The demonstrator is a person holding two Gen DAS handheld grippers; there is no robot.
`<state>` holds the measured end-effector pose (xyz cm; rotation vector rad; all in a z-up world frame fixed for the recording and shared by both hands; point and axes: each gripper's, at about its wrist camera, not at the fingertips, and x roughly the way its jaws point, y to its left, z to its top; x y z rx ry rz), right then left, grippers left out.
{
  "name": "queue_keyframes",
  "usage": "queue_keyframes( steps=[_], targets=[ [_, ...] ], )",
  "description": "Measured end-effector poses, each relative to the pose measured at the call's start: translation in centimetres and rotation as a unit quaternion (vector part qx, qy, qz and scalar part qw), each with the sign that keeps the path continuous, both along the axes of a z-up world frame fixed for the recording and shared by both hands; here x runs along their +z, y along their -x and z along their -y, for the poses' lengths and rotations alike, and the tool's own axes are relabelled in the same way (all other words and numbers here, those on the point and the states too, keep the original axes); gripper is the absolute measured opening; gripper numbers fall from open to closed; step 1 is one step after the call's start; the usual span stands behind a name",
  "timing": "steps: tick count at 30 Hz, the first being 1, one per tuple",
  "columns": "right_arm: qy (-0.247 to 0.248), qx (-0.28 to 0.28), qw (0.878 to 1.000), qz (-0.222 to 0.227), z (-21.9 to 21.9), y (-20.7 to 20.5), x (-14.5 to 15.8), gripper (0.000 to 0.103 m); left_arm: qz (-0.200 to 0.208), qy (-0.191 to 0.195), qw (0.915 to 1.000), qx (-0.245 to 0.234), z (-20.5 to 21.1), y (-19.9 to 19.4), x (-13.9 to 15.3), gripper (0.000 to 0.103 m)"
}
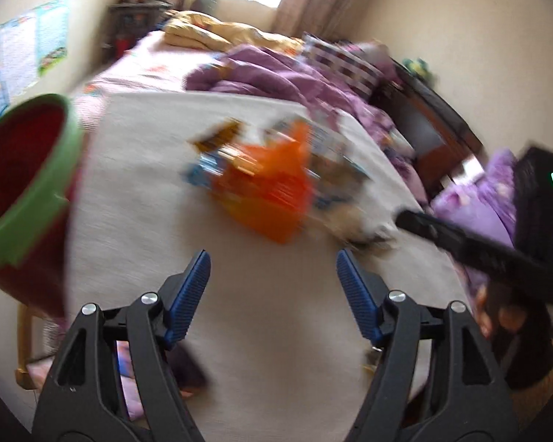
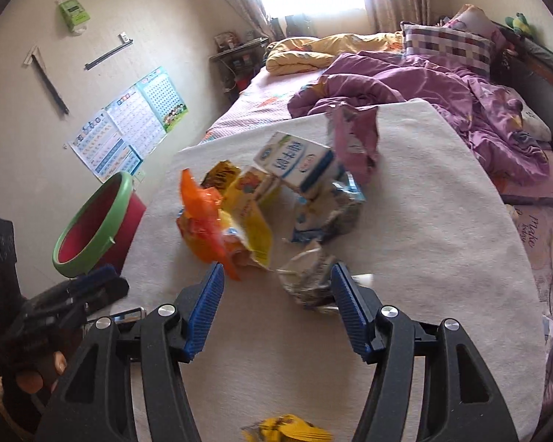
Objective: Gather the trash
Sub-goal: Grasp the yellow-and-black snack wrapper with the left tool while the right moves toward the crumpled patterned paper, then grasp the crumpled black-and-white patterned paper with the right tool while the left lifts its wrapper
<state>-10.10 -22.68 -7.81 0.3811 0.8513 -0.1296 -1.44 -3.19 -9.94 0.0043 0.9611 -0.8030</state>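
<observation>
Clearly an approach step: both tongs are open and empty, nothing picked yet. Left tongs hover over bare white cloth on the table, blue ribbed pads spread, the trash pile just beyond them. Right tongs sit nearer the pile, with a crumpled whitish carton between the pads, but I can't confirm contact, so I call it not gripped.

Trash sits mid-table in one heap: orange crinkly plastic wrapper, yellow snack bag, blue-and-white milk carton tilted on top, squashed blue-white pouch, pink foil bag at the far side. One more yellow wrapper lies at the near edge.

Bin stands at the left, off the table edge: round, red body, green rim, tilted toward camera, looks like hard plastic.

Next move, my guess: close the right pads on the crumpled carton, lift, swing left to the bin. Thin crushed card should squash further, so a firm pinch is fine. Left view is heavily motion-blurred.
</observation>
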Motion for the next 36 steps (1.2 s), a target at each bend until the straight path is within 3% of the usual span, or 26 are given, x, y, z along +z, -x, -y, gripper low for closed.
queue_keyframes(
  steps=[6,9,13,15,16,19,23,26,30,34,36],
  targets=[
    [0.000,0.006,1.000,-0.006,4.0,2.2,-0.3,0.059,-0.005,-0.024,0.9943,-0.104,6.6,6.3,-1.6,0.069],
    [-0.005,0.019,1.000,-0.010,5.0,2.8,-0.7,0.059,-0.022,-0.038,0.9912,-0.125,8.3,8.1,-3.0,0.069],
    [-0.018,0.038,0.999,-0.017,5.3,3.0,-1.6,0.059,-0.055,-0.057,0.9915,-0.104,9.3,8.5,-5.1,0.069],
    [-0.021,0.051,0.998,-0.018,5.3,2.8,-1.9,0.059,-0.062,-0.075,0.9907,-0.095,9.7,8.6,-6.2,0.062],
    [-0.021,0.058,0.998,-0.018,5.2,2.6,-2.0,0.059,-0.066,-0.080,0.9901,-0.094,9.7,8.9,-6.6,0.051],
    [-0.024,0.075,0.997,-0.019,4.9,2.0,-2.4,0.059,-0.063,-0.081,0.9911,-0.085,9.5,9.0,-6.6,0.040],
    [-0.021,0.096,0.995,-0.022,4.4,0.9,-2.8,0.059,-0.039,-0.082,0.9946,-0.050,8.9,8.8,-5.8,0.034],
    [-0.019,0.108,0.994,-0.030,4.4,-0.1,-3.4,0.059,-0.024,-0.084,0.9961,-0.012,8.2,8.1,-5.2,0.033],
    [-0.015,0.123,0.991,-0.047,4.0,-1.1,-4.4,0.059,-0.037,-0.081,0.9957,0.024,7.2,7.2,-5.5,0.034],
    [-0.022,0.126,0.991,-0.047,3.9,-1.6,-4.9,0.059,-0.042,-0.078,0.9949,0.048,6.6,6.5,-5.3,0.048],
    [-0.027,0.126,0.991,-0.047,3.9,-2.0,-5.0,0.059,-0.045,-0.072,0.9950,0.051,6.4,6.3,-5.1,0.048]
  ],
)
